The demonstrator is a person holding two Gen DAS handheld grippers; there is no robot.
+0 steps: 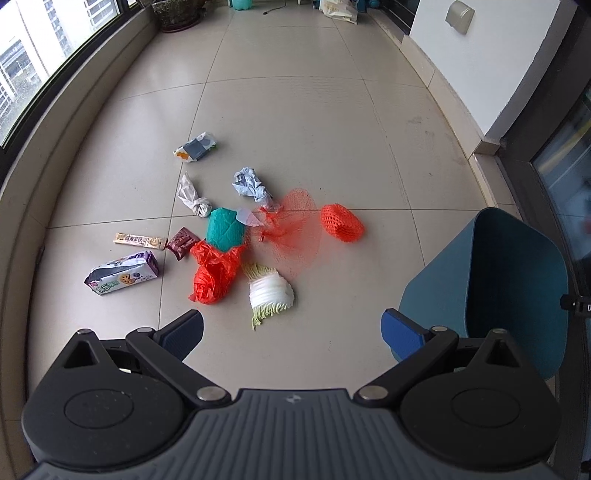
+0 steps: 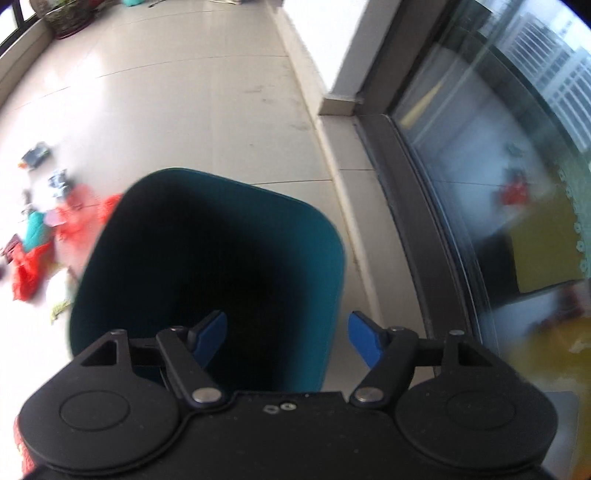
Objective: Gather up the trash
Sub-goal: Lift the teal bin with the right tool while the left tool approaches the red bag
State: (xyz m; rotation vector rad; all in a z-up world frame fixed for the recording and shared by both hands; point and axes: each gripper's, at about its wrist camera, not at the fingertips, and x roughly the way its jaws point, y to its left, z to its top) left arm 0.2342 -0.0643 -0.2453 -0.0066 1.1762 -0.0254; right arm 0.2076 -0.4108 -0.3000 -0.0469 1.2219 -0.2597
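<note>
The right gripper (image 2: 286, 334), jaws spread and empty, is held astride the teal bin's (image 2: 317, 236) rim; the bin could be tipped if nudged.

The left gripper (image 1: 291, 332) is also released, above the litter.

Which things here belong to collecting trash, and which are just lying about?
Part of the job:
blue bin
biscuit packet
red plastic bag
orange foam net
red mesh bag
crumpled paper
green foam sleeve

Just lying about:
plant pot
white bag

home balcony | tiled floor (image 1: 295, 110) | windows (image 1: 33, 55) | planter (image 1: 177, 13)
</note>
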